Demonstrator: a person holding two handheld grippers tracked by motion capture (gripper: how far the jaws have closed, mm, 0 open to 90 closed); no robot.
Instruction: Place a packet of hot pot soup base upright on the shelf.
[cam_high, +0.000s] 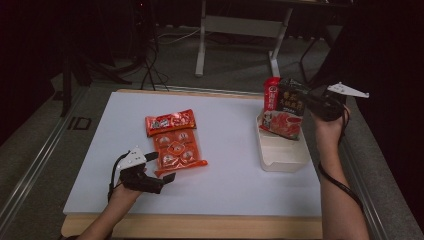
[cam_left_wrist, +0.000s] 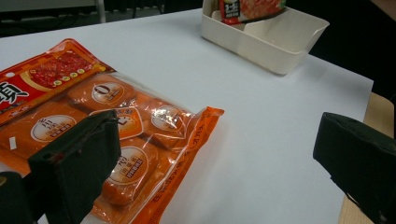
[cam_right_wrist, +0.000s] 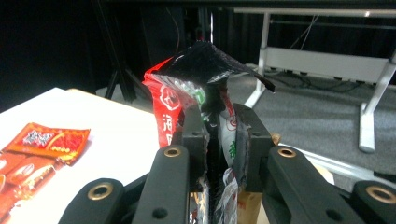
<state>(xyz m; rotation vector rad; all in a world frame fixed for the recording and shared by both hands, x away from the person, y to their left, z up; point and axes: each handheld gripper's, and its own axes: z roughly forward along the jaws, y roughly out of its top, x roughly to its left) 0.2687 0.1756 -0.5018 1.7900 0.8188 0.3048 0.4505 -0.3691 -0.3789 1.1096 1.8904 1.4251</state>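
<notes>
At the right of the high view, the right gripper (cam_high: 311, 101) is clamped on two upright snack packets (cam_high: 283, 107), whose lower ends sit inside a cream bin (cam_high: 282, 155). At lower left, the left gripper (cam_high: 161, 167) has its jaws apart around the near corner of an orange snack bag (cam_high: 177, 147) lying flat on the white table (cam_high: 235, 170).

- On my table (cam_high: 235, 175), the multipack of snack packets (cam_high: 178, 149) lies left, a smaller snack packet (cam_high: 169, 122) touching behind it.
- The bin (cam_high: 282, 152) sits right, two upright packets (cam_high: 284, 107) in its far end.
</notes>
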